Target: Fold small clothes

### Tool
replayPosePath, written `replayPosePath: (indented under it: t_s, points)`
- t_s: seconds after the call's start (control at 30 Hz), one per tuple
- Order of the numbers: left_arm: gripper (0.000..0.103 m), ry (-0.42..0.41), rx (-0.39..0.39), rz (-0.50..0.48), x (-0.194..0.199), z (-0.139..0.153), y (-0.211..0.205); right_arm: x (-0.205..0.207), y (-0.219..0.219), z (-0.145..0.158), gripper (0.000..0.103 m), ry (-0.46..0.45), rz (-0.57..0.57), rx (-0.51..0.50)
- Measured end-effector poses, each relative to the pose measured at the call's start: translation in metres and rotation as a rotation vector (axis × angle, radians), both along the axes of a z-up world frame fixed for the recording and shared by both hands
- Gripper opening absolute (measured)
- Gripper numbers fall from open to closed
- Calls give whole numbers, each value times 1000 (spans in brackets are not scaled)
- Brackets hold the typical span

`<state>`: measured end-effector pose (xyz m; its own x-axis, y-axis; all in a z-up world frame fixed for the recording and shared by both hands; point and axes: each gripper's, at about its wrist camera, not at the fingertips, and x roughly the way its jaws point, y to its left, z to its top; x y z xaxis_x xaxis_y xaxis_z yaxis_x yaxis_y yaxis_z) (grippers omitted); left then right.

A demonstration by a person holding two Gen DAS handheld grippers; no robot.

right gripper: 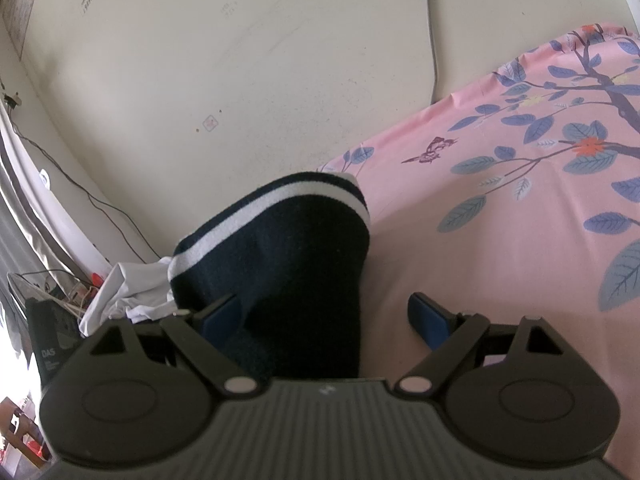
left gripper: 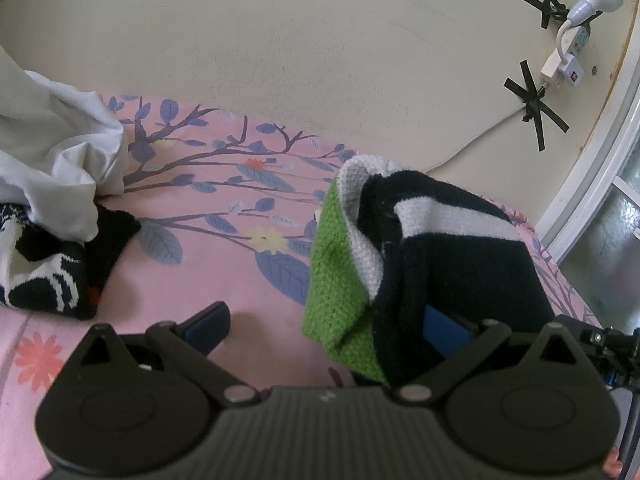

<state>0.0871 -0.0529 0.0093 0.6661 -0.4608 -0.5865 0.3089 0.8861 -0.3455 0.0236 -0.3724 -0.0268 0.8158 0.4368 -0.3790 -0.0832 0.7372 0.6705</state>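
A small knitted garment [left gripper: 460, 248] in navy with white stripes and a green panel sits bunched on the pink floral bedsheet [left gripper: 224, 264]. My left gripper [left gripper: 326, 326] is open wide. Its right finger [left gripper: 444, 328] is tucked under the navy fabric and its left finger [left gripper: 208, 324] hangs free over the sheet. In the right wrist view the navy knit with its white stripe [right gripper: 288, 248] lies between the fingers of my right gripper [right gripper: 324, 318], which is also open. The fabric covers part of the left finger [right gripper: 220, 316], while the right finger [right gripper: 428, 320] is bare.
A crumpled white cloth [left gripper: 52, 152] and a navy-and-white patterned knit [left gripper: 40, 276] lie at the left. A cream wall stands behind the bed, with a bulb and power strip [left gripper: 576, 36] taped to it. A window frame [left gripper: 592, 184] curves at the right. Beside the bed are white fabric [right gripper: 128, 292], a black box [right gripper: 52, 340] and cables.
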Motion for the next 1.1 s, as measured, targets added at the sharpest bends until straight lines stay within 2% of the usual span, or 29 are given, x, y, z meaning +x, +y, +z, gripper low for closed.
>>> replayPosePath:
  t_s: [0.33, 0.57, 0.67, 0.8, 0.87, 0.97, 1.03, 1.07, 1.1]
  points:
    - [103, -3, -4, -4, 0, 0, 1, 0, 0, 0, 84, 0, -2, 2]
    - [103, -26, -58, -46, -3, 5, 7, 0, -4, 1, 84, 2, 15, 16]
    - [103, -6, -88, -62, 0, 3, 9, 3, -4, 2, 84, 12, 30, 4]
    - [103, 59, -134, -78, 11, -3, 13, 19, 5, 8, 84, 28, 93, -65]
    - [103, 56, -118, -86, 11, -4, 10, 32, 11, 10, 84, 49, 133, -75]
    - [102, 41, -44, -102, 7, -2, -4, 54, 20, 9, 82, 67, 213, -55]
    - [102, 41, -28, -131, 4, -2, -15, 64, 28, 13, 78, 79, 222, -84]
    - [99, 36, -7, -148, 3, -1, -24, 68, 31, 17, 76, 82, 226, -94]
    - [91, 28, 18, -157, 2, 0, -34, 67, 31, 21, 69, 68, 231, -102]
